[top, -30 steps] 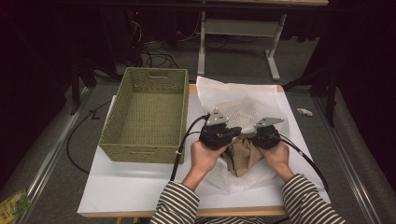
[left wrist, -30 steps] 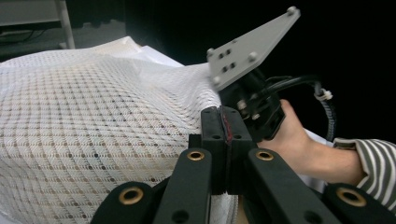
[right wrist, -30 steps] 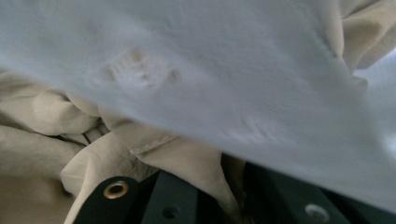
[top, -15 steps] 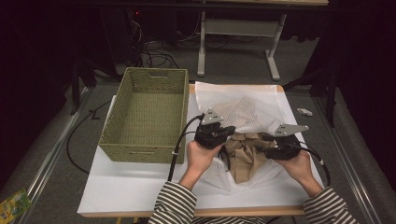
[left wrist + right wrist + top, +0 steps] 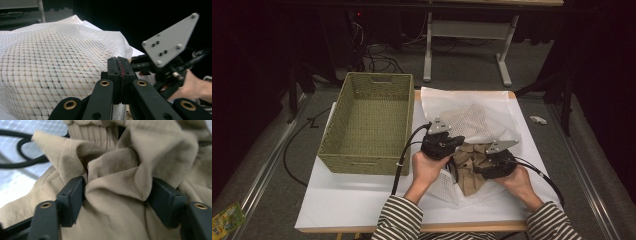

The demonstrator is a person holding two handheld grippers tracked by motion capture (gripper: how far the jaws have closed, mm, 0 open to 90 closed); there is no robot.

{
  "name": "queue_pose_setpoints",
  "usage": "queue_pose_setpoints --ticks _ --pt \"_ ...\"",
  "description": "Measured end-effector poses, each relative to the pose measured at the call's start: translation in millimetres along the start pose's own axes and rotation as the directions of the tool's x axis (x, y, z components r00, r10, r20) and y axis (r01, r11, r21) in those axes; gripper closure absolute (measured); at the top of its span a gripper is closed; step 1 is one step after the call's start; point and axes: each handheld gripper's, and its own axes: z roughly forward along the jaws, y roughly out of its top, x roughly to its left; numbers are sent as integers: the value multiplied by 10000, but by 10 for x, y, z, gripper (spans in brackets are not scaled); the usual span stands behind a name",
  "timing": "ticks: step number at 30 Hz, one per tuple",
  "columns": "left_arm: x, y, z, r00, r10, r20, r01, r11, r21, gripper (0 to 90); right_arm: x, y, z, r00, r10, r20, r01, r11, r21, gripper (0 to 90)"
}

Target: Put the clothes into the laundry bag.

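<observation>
Between the two grippers, a crumpled tan garment (image 5: 472,167) lies at the white mesh laundry bag's (image 5: 472,125) mouth, at table centre. At nine o'clock stands a woven basket (image 5: 369,125). Left gripper (image 5: 119,75) is clamped, seemingly pinching mesh. Right gripper (image 5: 117,197), jaws just opening, straddles a garment fold.

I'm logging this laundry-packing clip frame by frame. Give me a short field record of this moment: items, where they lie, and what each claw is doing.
work in hand: tan garment at the mouth of a white mesh bag
left claw: jaws shut, at the bag's edge; whether mesh is pinched cannot be told
right claw: jaws have just been opening, a fold of the garment bulging between them
basket: woven, green, to the left of the bag, nothing in it
surface: white-covered table
</observation>
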Motion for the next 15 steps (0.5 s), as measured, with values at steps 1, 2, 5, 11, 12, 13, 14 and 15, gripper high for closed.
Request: queue_pose_setpoints --ticks 1,2,5,11,12,13,14,15 --pt "0 -5 3 10000 -25 18 25 10000 -5 900 -4 6 25 10000 3 29 -3 10000 -72 404" --pt "1 -10 8 10000 -44 28 44 10000 -3 900 -6 12 43 10000 42 -11 -42 9999 -117 483" --pt "0 -12 22 9999 -74 85 74 10000 2 900 -29 34 86 10000 -40 -8 40 10000 -46 736" --pt "-28 8 41 9999 -1 131 0 10000 99 900 -88 130 -45 9996 181 207 -171 9988 -448 860" --pt "-36 15 45 9999 22 148 -24 9999 112 900 -88 158 -80 9993 203 310 -185 9981 -586 861" --pt "-45 23 47 9998 48 169 -50 9999 91 900 -91 190 -117 9991 177 387 -152 9979 -635 861" --pt "-52 28 47 9998 22 215 -23 10000 49 900 -99 227 -147 9987 133 490 -94 9968 -793 862" --pt "-55 31 47 9997 12 254 -13 10000 38 900 -112 250 -162 9984 203 534 -157 9962 -855 863"
